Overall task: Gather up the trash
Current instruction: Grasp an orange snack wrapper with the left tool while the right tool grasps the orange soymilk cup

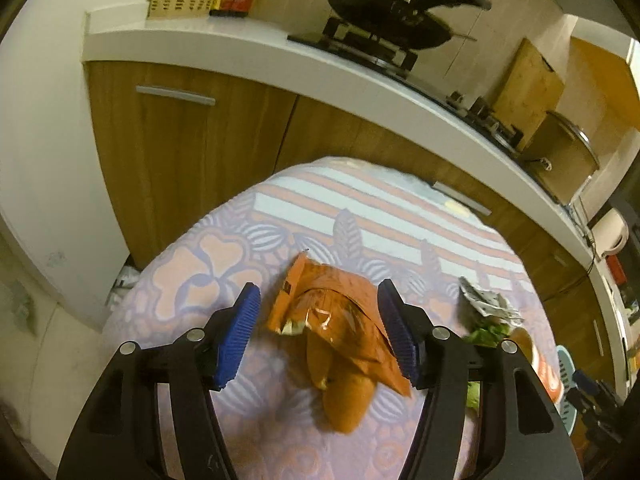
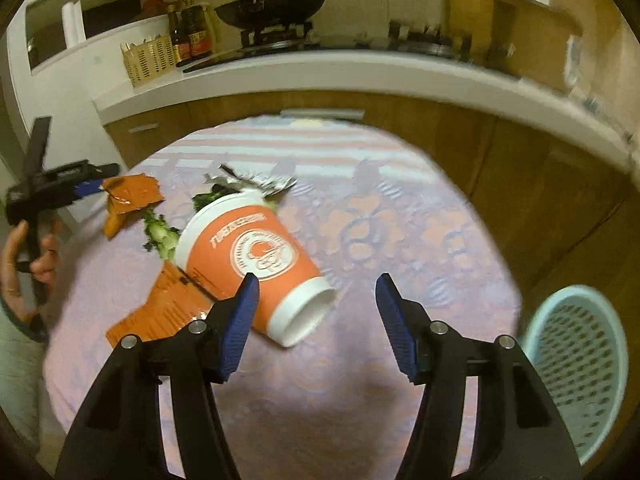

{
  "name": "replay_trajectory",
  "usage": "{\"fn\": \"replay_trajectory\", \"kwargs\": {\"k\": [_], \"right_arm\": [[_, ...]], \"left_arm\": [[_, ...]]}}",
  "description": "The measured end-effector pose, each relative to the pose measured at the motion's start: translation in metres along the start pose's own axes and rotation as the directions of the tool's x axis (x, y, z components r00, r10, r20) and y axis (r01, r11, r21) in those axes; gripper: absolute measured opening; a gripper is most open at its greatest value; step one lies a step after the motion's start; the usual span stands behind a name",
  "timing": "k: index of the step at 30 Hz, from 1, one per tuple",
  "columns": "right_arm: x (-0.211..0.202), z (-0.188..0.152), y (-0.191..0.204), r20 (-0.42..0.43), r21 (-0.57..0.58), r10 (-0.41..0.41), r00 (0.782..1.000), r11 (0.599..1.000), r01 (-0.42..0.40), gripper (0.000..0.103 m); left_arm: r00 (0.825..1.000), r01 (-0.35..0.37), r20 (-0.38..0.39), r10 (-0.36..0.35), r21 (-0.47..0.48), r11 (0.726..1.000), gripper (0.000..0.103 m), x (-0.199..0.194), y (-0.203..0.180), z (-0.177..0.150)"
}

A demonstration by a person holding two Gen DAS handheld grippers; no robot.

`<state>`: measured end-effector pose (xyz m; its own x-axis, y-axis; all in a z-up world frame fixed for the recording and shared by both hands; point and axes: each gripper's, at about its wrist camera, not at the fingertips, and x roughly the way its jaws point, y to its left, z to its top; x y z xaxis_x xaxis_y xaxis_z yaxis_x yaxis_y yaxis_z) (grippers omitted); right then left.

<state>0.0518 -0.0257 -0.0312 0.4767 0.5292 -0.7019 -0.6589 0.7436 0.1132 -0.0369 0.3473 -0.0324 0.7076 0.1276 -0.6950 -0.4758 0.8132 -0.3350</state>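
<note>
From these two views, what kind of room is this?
Most likely a home kitchen: a wok sits on a gas stove on the counter, with sauce bottles nearby.

Cloth (image 2: 400, 220) lies bare right of the cup (image 2: 256, 264); scraps (image 2: 160, 232) crowd its left.

Legible text: none.

- Paper cup (image 2: 256, 264), orange and white, lying on its side: white round emblem and a line of white lettering, too blurred to read.
- Flat orange wrapper (image 2: 168, 304) beside it: rows of fine dark print, unreadable.
- Sauce bottles (image 2: 190, 38) on the counter: red and yellow labels, characters indistinct.
</note>
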Motion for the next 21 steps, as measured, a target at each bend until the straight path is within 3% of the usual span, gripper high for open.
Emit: {"fn": "replay_trajectory", "kwargs": {"k": [1,3,5,7,10,14,21], "right_arm": [[0.006,0.0,-0.001,-0.02,0.02,0.033,0.999,0.999,-0.033,0.057],[0.018,-0.003,-0.001,-0.061,0.058,0.089,0.994,0.995,-0.085,0.057],[0.02,-0.008,0.005,-0.067,0.06,0.118,0.991,0.992,-0.115,0.057],[0.021,-0.012,0.015,-0.083,0.062,0.154,0.985,0.987,-0.15,0.057],[0.012,-0.018,0.035,-0.088,0.02,0.151,0.985,0.989,-0.15,0.057],[-0.012,-0.024,0.054,-0.076,-0.062,0.218,0.973,0.973,-0.223,0.057],[-0.01,-0.007,0.029,-0.025,-0.021,0.121,0.992,0.992,-0.121,0.059]], "left_arm": [[1.0,-0.003,-0.007,0.003,0.005,1.0,0.055,0.002,-0.001,0.0],[1.0,0.008,-0.014,-0.008,0.029,1.0,0.039,0.005,-0.008,-0.003],[1.0,0.007,-0.007,-0.006,0.054,0.999,0.036,0.004,-0.014,-0.006],[1.0,0.013,0.01,-0.014,0.084,0.996,0.025,0.0,-0.021,-0.01],[0.999,0.035,0.029,-0.038,0.102,0.994,0.023,-0.009,-0.028,-0.015],[0.996,0.069,0.042,-0.075,0.126,0.99,0.02,-0.019,-0.037,-0.021],[0.989,0.128,0.06,-0.136,0.131,0.983,0.018,-0.037,-0.05,-0.025]]}}
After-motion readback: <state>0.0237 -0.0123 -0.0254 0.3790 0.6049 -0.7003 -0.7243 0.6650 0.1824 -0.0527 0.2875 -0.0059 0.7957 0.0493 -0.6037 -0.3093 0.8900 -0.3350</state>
